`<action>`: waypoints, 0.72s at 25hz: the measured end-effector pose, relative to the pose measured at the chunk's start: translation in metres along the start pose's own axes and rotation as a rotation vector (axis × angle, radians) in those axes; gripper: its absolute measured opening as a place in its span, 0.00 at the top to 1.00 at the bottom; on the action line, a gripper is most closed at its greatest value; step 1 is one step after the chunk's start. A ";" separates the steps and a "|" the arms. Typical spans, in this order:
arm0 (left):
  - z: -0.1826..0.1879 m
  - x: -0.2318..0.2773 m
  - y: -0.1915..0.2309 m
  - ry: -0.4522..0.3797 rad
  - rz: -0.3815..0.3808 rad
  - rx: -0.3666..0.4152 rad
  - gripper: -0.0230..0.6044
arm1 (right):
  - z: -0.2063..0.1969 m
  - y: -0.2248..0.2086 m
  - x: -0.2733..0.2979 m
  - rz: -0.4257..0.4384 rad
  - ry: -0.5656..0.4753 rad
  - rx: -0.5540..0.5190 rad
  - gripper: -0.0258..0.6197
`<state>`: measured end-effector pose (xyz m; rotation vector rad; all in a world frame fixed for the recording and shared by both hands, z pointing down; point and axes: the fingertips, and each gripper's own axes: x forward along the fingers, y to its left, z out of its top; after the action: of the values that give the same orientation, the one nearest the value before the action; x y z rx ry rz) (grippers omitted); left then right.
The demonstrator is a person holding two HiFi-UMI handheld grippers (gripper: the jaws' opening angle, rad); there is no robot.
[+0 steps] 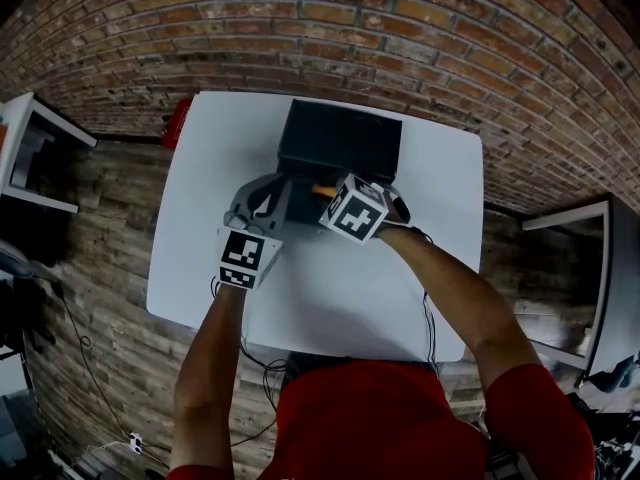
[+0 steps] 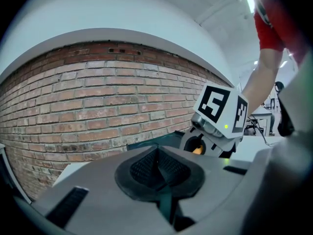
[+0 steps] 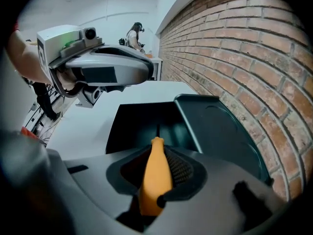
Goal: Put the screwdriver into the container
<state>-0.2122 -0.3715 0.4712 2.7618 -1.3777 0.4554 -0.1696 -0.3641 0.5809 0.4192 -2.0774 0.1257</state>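
My right gripper (image 3: 164, 168) is shut on the orange handle of the screwdriver (image 3: 156, 176). Its thin dark shaft points forward and down over the open black container (image 3: 142, 126). In the head view the right gripper (image 1: 322, 192) hangs at the container's (image 1: 340, 140) near edge, with the orange handle (image 1: 324, 190) showing. Just left of it, my left gripper (image 1: 272, 194) hovers above the table. Its pads (image 2: 146, 166) are pressed together with nothing between them. From the left gripper view the right gripper (image 2: 211, 131) and a bit of the orange handle (image 2: 197, 150) are visible.
The container stands on a white table (image 1: 420, 278) by a brick wall (image 1: 330, 38), its lid (image 3: 220, 131) folded back toward the wall. A red object (image 1: 177, 121) lies at the table's far left corner. A person stands in the far background (image 3: 134, 35).
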 end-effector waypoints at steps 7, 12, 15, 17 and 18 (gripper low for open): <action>-0.002 -0.003 0.001 -0.008 0.000 -0.019 0.94 | -0.007 0.002 0.012 0.012 0.073 -0.013 0.82; -0.005 -0.004 0.001 -0.007 0.005 -0.027 0.94 | -0.013 0.003 0.021 0.037 0.105 -0.005 0.82; -0.005 -0.008 0.003 -0.005 0.004 -0.028 0.94 | -0.016 0.003 0.025 0.053 0.125 0.013 0.82; -0.005 -0.009 0.003 -0.002 0.003 -0.026 0.94 | -0.017 0.002 0.027 0.062 0.126 0.026 0.82; -0.006 -0.010 0.004 0.000 0.002 -0.025 0.94 | -0.017 0.002 0.028 0.067 0.124 0.030 0.82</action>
<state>-0.2218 -0.3653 0.4736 2.7406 -1.3772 0.4346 -0.1697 -0.3652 0.6139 0.3516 -1.9701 0.2177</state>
